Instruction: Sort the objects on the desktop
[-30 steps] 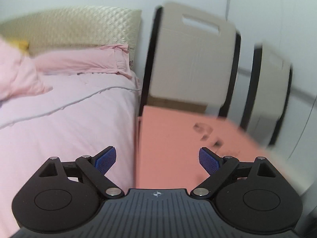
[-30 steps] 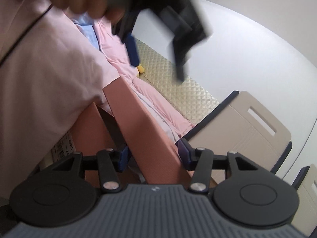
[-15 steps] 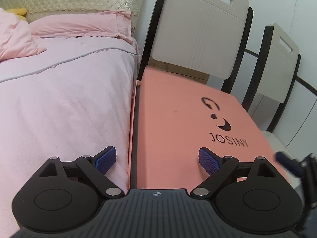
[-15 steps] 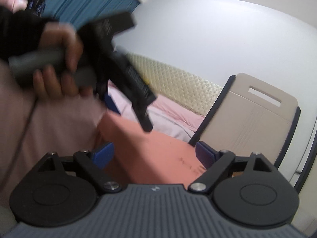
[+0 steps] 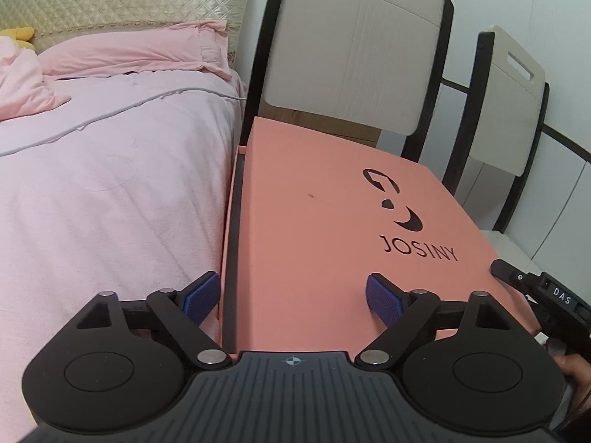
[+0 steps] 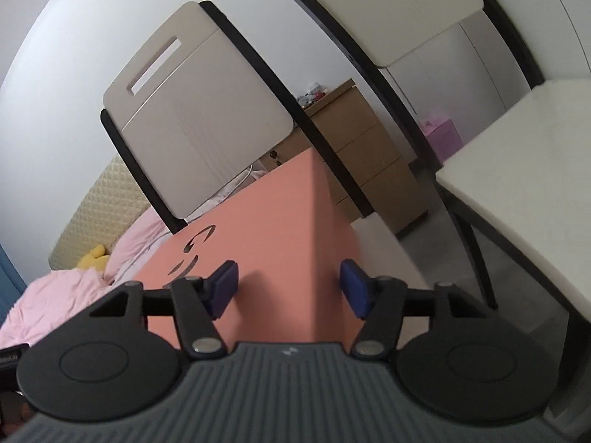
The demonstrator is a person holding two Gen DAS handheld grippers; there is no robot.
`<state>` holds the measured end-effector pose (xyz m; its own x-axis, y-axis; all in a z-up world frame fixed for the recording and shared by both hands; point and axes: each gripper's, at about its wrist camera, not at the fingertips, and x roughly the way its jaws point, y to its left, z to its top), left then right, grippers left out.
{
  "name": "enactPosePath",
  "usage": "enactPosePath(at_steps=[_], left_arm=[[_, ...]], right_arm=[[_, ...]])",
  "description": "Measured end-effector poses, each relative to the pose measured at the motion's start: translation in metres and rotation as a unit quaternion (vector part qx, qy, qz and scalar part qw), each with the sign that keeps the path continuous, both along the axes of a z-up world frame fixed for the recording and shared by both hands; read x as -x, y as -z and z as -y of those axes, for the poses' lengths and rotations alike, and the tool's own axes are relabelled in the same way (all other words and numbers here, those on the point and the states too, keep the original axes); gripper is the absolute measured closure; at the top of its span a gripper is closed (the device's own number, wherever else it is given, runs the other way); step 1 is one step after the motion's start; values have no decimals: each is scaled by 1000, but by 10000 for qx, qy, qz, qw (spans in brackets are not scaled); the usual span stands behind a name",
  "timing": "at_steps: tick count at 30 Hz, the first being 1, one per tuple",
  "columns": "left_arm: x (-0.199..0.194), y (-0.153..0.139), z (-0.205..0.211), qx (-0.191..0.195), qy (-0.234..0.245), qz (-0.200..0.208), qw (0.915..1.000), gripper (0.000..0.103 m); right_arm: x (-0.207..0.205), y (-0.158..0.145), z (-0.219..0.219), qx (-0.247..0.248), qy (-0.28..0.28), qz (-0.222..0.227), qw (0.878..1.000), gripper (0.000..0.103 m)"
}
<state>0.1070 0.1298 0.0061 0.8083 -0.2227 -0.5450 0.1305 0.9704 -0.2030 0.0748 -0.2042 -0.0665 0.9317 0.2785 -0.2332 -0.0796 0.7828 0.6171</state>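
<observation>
nothing looks sorted yet, i'd judge: no desktop objects show, only a bed (image 5: 110,184), two chairs (image 5: 354,48) and a pink box (image 5: 332,229) on the near chair's seat. the box lies under both grippers. left gripper (image 5: 293,297) hangs apart over its near left edge; right gripper (image 6: 290,288) is apart astride its near right edge. neither holds anything.

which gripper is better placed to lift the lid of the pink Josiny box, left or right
Left, probably. The open left gripper straddles the salmon-pink cardboard box lid's side edge where the gap shows. The open right gripper faces a corner.
</observation>
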Motion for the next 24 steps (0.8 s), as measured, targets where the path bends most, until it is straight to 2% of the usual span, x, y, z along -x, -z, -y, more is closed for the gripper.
enactPosePath(at_steps=[1,4,7,12,18,24], left_arm=[[-1,0,-2,9,-60,-16,10000,21],[-1,1,-2,0,-70,-9,10000,21],[-3,2,-2,-25,-87,-43,9999,21],[-5,5,4,-178,46,-116,9998,20],[-7,6,5,-199,54,-136,9997,19],[-7,7,14,-141,253,-220,9993,19]], right_arm=[[0,-1,-2,-30,-48,16,10000,45],[-3,-7,-2,-4,-66,63,10000,46],[-33,-9,1,74,-91,40,9999,46],[-46,-7,7,264,-131,-29,9996,46],[-55,-5,14,233,-347,-165,9990,46],[-51,-6,25,218,-395,-251,9987,53]])
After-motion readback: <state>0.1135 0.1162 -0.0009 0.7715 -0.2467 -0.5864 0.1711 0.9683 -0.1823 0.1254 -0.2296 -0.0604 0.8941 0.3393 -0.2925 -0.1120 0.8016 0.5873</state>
